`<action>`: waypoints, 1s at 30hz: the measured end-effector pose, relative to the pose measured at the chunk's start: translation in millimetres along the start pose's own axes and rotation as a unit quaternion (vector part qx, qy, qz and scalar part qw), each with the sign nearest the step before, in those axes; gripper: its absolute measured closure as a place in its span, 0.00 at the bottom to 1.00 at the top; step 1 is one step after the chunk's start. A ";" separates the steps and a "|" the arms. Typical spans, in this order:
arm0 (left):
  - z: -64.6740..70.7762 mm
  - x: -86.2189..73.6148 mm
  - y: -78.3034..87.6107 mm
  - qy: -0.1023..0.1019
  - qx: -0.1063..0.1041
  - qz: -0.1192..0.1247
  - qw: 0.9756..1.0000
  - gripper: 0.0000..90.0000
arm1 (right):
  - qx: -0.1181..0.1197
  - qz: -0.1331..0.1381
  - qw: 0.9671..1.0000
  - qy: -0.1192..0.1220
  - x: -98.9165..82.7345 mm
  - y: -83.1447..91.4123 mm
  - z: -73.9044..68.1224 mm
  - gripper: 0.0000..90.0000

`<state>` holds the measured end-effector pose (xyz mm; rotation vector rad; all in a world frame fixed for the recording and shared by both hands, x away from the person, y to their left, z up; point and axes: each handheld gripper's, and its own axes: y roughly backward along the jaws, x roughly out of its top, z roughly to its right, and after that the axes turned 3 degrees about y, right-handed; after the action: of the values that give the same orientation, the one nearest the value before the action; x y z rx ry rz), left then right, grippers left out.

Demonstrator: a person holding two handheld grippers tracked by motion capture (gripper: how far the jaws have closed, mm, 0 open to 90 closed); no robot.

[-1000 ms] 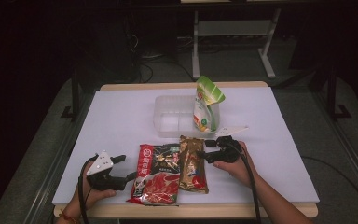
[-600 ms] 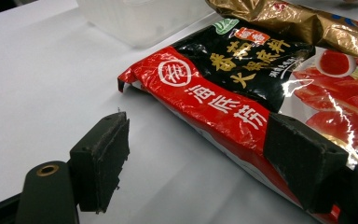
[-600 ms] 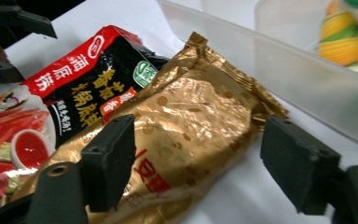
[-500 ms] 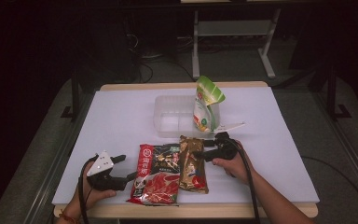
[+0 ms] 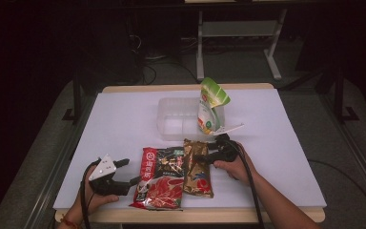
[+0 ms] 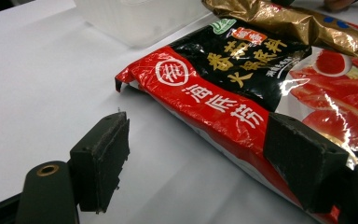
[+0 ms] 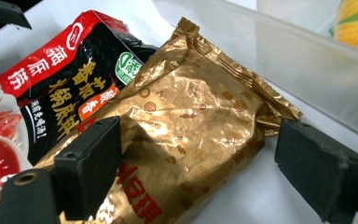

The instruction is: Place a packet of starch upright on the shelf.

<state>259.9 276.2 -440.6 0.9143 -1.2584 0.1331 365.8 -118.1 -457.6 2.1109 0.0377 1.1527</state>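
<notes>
Gold packet (image 5: 198,168) lies flat near the front of the table (image 5: 124,119), long side running front-to-back, w/ its left edge overlapping the red packet (image 5: 158,179) beside it. In the right gripper view the gold packet (image 7: 186,140) sits between the two black jaws, top seal pointing away; one pad is over its left part, the other stands clear off its right edge over bare table.

Right gripper (image 5: 205,157) is at the gold packet's upper right edge; jaws have just been opening and now stand wide apart, packet between them but not pinched.

Left gripper (image 5: 128,172) rests at the front left, just beside the red packet's left edge. Jaws wide open, nothing held; in the left gripper view the red packet (image 6: 242,93) runs behind the right-hand pad, the other pad over bare table.

Behind both packets: a clear plastic box (image 5: 176,119) w/ a green and white pouch (image 5: 210,107) standing upright at its right end.
</notes>
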 end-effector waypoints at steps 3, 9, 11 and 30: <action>1.8 7.3 0.6 0.004 -0.014 0.014 1.000 0.24 | 0.011 0.004 1.000 -0.007 0.8 -1.1 5.8 0.16; 5.3 31.9 -9.8 0.036 -0.059 0.027 0.997 0.25 | 0.014 -0.007 1.000 -0.015 3.8 -2.9 4.4 0.11; 11.3 41.5 -19.4 0.033 -0.077 0.012 0.996 0.25 | 0.015 -0.008 1.000 -0.016 3.2 -3.3 0.9 0.15; 30.6 67.1 -74.9 0.036 -0.139 -0.029 0.989 0.25 | 0.052 0.039 0.998 -0.016 -1.3 8.6 5.2 0.87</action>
<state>301.6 181.6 -421.5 0.6972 -1.1486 -0.0547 366.3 -127.9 -455.1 2.2402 -0.0002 1.1850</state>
